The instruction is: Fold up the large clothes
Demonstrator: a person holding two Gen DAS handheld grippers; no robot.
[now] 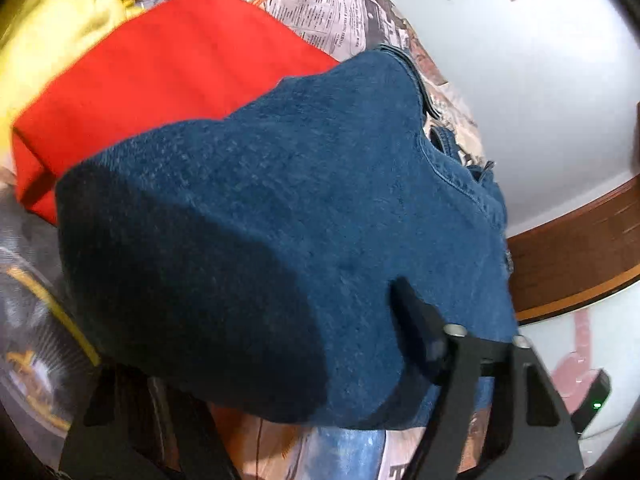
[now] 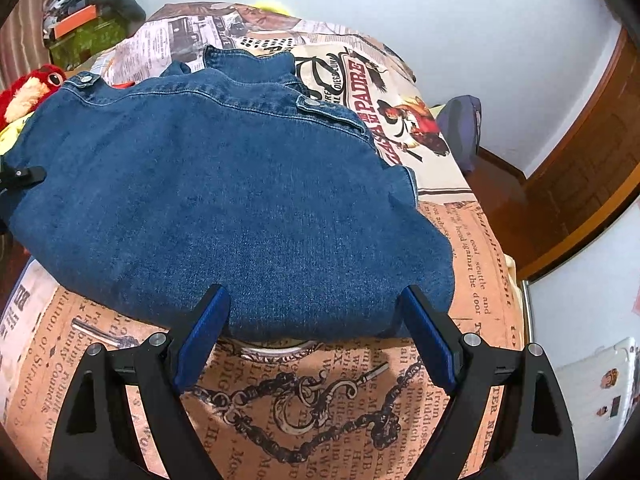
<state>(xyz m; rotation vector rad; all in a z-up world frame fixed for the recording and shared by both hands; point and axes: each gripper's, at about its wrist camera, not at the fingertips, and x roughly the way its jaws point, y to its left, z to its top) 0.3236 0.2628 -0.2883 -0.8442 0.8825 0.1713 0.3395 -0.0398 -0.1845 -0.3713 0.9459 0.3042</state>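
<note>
Fingers of the right gripper (image 2: pixel 314 334) spread wide, tips touching the folded blue denim jacket's (image 2: pixel 224 200) near edge; left gripper's (image 1: pixel 280 392) spread can't be judged under denim.

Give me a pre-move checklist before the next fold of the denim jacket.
1. Right gripper jaws open, straddling the near edge of the denim jacket: ok.
2. Left gripper grip on the denim: cannot tell, one finger is hidden under cloth.
3. Jacket lies flat on the printed bedsheet: ok.
4. Collar and shoulder tabs visible at the far edge: ok.
5. Red garment touches or underlies the jacket: not ok.
</note>
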